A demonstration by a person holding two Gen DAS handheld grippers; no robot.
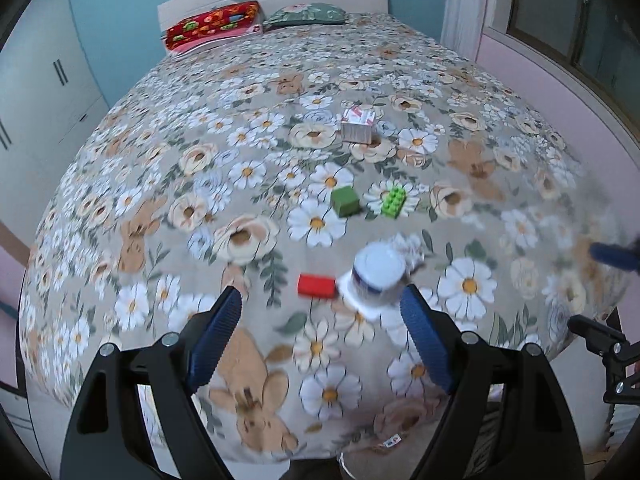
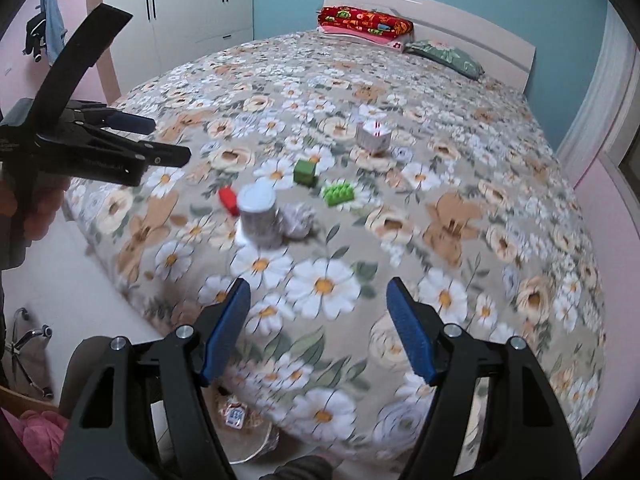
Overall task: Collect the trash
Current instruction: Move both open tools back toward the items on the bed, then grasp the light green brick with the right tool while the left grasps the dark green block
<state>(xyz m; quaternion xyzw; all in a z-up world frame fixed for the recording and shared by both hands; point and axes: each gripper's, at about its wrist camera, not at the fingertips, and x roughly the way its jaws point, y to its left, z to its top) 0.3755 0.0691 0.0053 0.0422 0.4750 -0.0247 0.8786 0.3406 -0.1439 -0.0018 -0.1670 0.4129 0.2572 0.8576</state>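
A white upturned yogurt cup (image 1: 378,276) stands on the floral bed near its foot, with a crumpled paper ball (image 1: 412,248) behind it. A small white and red carton (image 1: 358,124) lies farther up the bed. My left gripper (image 1: 320,312) is open, hovering just short of the cup, which is near its right finger. In the right wrist view the cup (image 2: 258,214), paper ball (image 2: 298,220) and carton (image 2: 374,138) show ahead of my right gripper (image 2: 318,300), which is open and empty above the bed's foot. The left gripper (image 2: 160,140) appears at the left.
A red block (image 1: 316,286), a green cube (image 1: 345,201) and a green studded brick (image 1: 394,201) lie among the trash. Pillows (image 1: 216,24) sit at the headboard. A bin with a wrapper inside (image 2: 240,420) stands on the floor below the bed's foot. Wardrobes (image 2: 180,4) stand to the left.
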